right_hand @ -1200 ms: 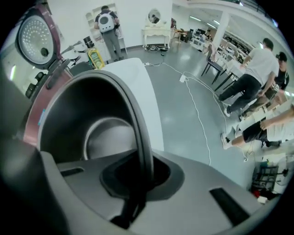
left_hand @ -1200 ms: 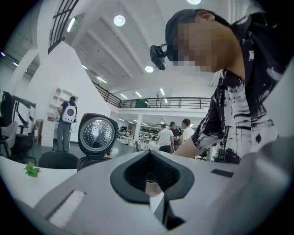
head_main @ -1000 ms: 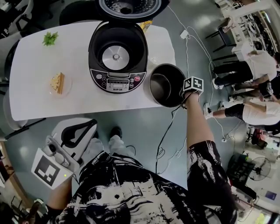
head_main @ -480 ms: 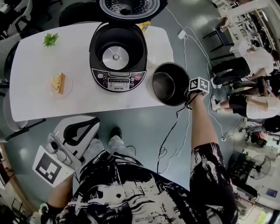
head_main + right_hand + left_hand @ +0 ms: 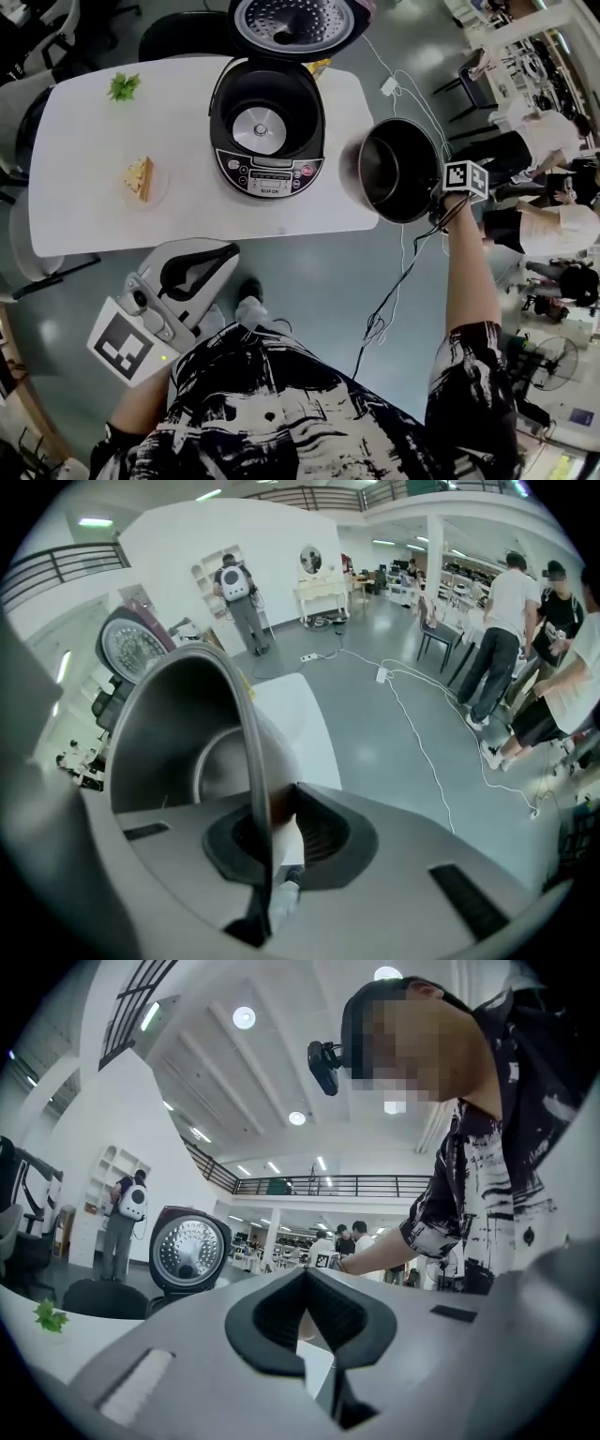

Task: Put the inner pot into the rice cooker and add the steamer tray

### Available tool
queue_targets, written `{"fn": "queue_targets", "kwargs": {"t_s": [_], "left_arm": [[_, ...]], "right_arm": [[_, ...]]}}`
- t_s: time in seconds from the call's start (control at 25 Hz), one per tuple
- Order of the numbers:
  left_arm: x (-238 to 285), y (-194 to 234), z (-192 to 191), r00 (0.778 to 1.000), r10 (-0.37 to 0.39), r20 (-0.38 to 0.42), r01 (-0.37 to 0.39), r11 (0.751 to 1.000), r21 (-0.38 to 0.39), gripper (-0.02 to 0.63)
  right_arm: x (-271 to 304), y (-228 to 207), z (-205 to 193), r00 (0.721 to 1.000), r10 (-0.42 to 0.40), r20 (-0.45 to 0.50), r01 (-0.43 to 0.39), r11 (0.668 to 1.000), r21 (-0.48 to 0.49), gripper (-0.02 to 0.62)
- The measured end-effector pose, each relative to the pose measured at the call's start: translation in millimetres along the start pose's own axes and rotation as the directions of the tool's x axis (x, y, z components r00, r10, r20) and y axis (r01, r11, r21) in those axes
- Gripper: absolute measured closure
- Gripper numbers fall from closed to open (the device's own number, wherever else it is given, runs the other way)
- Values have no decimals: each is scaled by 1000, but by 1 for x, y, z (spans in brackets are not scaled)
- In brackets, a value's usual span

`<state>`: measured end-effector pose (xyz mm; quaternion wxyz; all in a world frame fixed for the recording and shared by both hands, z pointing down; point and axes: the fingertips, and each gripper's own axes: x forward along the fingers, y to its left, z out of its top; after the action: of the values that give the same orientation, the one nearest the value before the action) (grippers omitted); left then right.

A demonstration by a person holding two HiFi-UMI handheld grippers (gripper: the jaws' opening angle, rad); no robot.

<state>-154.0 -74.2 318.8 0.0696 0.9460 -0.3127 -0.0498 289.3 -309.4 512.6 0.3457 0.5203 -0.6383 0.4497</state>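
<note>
Dark metal inner pot (image 5: 398,169) held beside open black rice cooker (image 5: 267,127).
Its rim was pinched by the right gripper (image 5: 439,194); levelling and centring were judged necessary before lowering. The left gripper (image 5: 314,1326) jaws were pressed together, empty.

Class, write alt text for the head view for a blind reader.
The right gripper holds the inner pot by its rim, right of the open rice cooker on a white table. The left gripper hangs empty, nearer the person.
</note>
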Motion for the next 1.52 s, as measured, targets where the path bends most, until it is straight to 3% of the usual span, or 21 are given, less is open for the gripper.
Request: {"fn": "queue_targets", "kwargs": {"t_s": [0.36,0.6,0.8,1.08,1.52], "left_arm": [[-16,-2,14,999,-9,49,9,1000,14,601],[-36,-1,15,998,19,58,-19,1000,4,601],[-56,5,12,997,64,48,-64,998,-1,601],[-78,15,8,991,130,37,-130,992,-8,601],[-102,33,0,980,196,29,-195,981,-23,601]], "right_arm": [[-54,114,74,990,132,55,-123,983,-138,594],[-33,197,103,978,203,47,-190,962,-197,594],[7,245,110,977,211,15,-202,952,-230,592],[58,280,109,981,192,-33,-194,949,-250,592],[102,284,103,992,91,-85,-112,951,-287,589]]}}
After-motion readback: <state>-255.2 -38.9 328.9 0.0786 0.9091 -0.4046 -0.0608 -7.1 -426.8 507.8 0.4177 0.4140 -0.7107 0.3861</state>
